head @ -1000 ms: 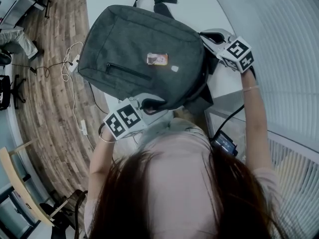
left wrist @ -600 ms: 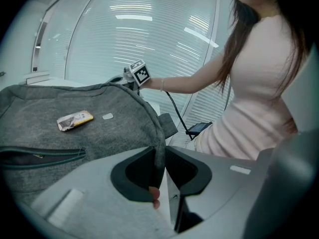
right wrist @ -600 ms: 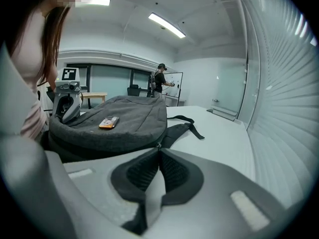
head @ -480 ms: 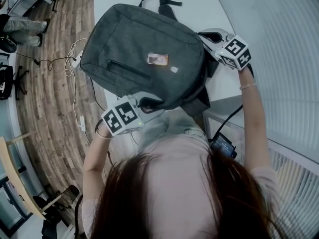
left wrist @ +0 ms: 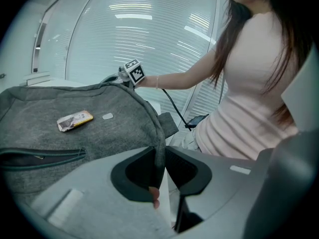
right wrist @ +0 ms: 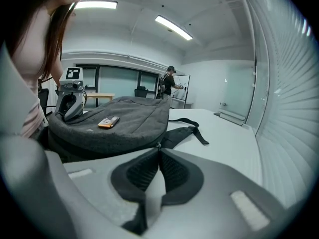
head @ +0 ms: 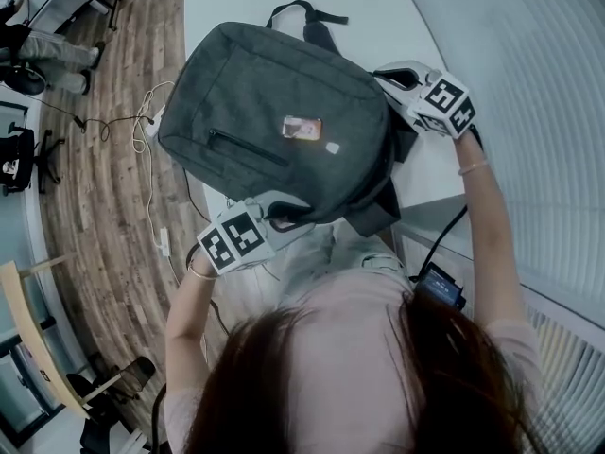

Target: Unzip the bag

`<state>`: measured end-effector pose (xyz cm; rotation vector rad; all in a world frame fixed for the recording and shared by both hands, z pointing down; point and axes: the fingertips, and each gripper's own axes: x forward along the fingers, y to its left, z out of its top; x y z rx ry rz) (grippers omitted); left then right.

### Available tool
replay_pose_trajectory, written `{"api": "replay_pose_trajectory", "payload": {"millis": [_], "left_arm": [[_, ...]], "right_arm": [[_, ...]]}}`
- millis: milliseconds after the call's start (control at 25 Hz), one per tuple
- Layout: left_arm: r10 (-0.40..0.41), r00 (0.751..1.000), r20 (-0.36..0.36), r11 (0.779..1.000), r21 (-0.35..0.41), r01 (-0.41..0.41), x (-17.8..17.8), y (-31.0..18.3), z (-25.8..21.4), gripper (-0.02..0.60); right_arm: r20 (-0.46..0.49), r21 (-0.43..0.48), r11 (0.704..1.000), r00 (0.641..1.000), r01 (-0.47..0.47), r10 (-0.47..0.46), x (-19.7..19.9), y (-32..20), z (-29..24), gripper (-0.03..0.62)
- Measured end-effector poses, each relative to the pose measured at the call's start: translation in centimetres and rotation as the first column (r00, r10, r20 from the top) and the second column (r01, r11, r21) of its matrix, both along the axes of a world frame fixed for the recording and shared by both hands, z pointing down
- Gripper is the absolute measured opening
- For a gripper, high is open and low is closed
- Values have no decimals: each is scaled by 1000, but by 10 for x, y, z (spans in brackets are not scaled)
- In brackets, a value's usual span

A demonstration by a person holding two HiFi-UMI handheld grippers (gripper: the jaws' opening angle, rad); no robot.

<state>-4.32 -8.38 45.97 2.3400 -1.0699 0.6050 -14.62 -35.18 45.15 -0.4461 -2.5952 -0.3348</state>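
A grey backpack (head: 274, 121) lies flat on a white table (head: 378, 8). At its near-left edge, the left gripper (head: 286, 214) pinches a fold of the backpack's rim to brace it, with the forearm reaching in from the near side. At the backpack's right side, the right gripper (head: 395, 76) has its jaws pressed together on the zipper pull (right wrist: 158, 146), with the arm stretched far forward. Unzipping seems about to start. The next move likely calls for drawing the pull along its track while the left gripper holds firm.
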Motion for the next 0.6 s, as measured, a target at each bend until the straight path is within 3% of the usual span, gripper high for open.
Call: {"api": "replay_pose_trajectory", "payload": {"millis": [600], "left_arm": [[10,1000,22,1000,8,-10,2,-3,4,80]], "right_arm": [[-28,32,999,999,45,-44,-20,-3,4,15]]}}
